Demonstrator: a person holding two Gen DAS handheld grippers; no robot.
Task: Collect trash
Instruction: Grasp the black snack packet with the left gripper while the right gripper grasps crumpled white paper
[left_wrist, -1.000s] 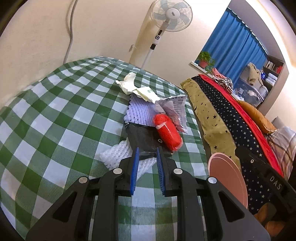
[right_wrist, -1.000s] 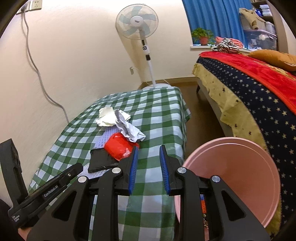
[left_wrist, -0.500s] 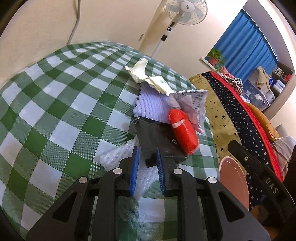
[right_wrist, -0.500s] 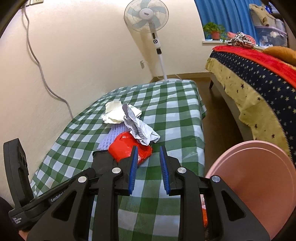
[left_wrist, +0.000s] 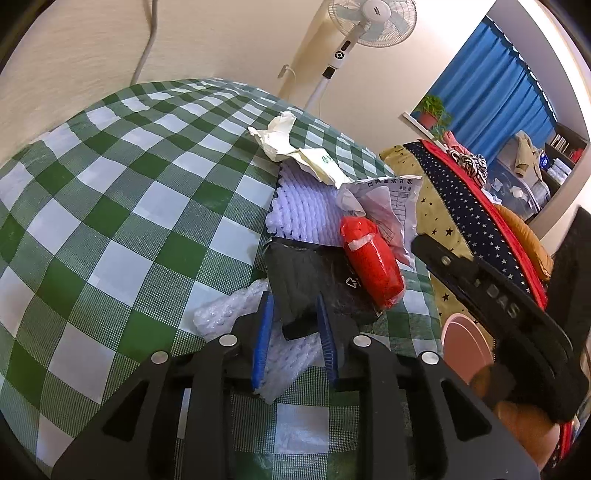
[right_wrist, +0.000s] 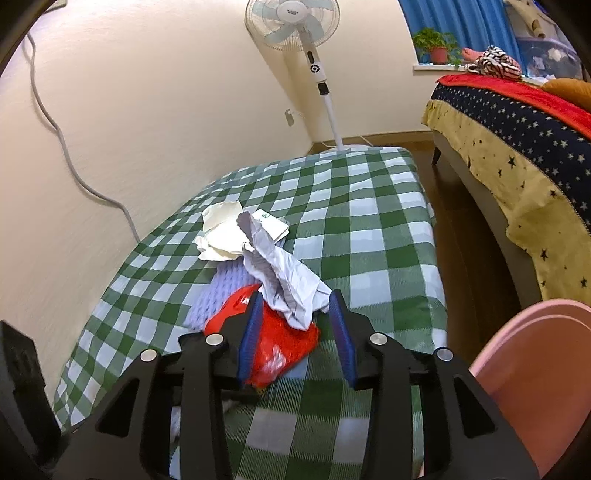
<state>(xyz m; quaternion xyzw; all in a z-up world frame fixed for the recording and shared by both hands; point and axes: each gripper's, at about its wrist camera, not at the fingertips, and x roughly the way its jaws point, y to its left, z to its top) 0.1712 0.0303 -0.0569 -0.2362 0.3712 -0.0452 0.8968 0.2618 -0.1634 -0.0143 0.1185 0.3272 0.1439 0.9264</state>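
Green/white check cloth: covers the bench, which stands against a cream wall; all trash sits in one heap toward the bench's right edge, nearer the front end than the far end.
Black pouch: flat, at front of heap; one corner lies between the left gripper's fingers.
White foam wrap: crumpled, under and just in front of the black pouch, partly beneath the left fingers.
Red packet: lies on the black pouch's right side in the left wrist view; in the right wrist view it lies between and below the right fingers.
Lilac foam sheet: flat on cloth behind the pouch, partly under the other items.
Printed paper: crumpled, grey-white, resting on the red packet's far end; its near end reaches in between the right fingertips.
Cream paper wad: farthest item of the heap, touching the lilac sheet's far edge.
Left gripper: fingers narrowly apart and opening; pouch corner in the gap, pads not pressing on it as far as seen.
Right gripper: fingers moderately apart and opening; astride paper and red packet, no clamp seen.
Pink bin: off the bench's right edge, near front corner, rim up.
Bed: star-print cover, well apart to the right across the floor.
Fan: pedestal type, beyond the bench's far end by the wall.
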